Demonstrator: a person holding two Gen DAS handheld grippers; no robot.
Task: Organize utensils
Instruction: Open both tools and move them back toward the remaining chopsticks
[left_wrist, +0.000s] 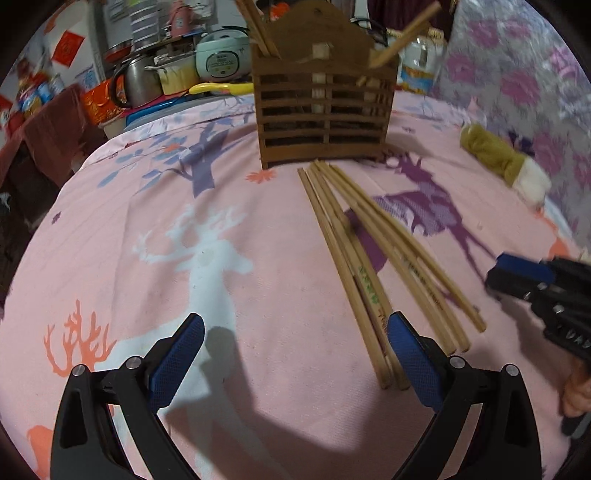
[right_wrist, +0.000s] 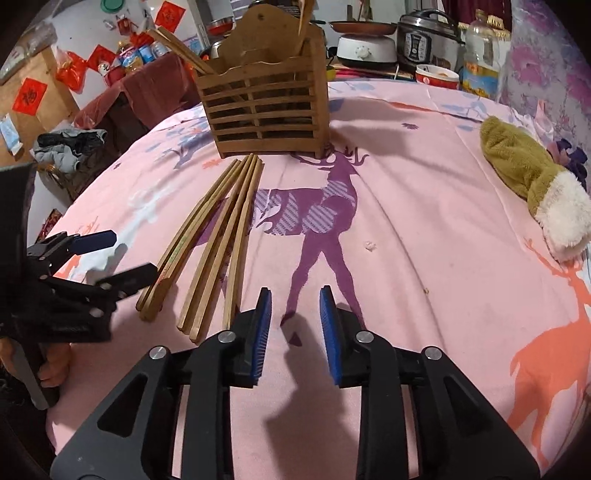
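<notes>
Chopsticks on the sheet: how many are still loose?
About 7 chopsticks, fanned in front of the wooden holder: three to its left, two middle, two right. Overlap may hide one. More already stand in the holder.

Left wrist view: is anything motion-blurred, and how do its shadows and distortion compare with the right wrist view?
Left wrist view: the right gripper at the right edge is smeared, the chopsticks are sharp, and the left gripper casts hard shadows. Right wrist view: sharper overall, the right gripper casts similar shadows; fisheye bulges the pink cloth in both.
</notes>
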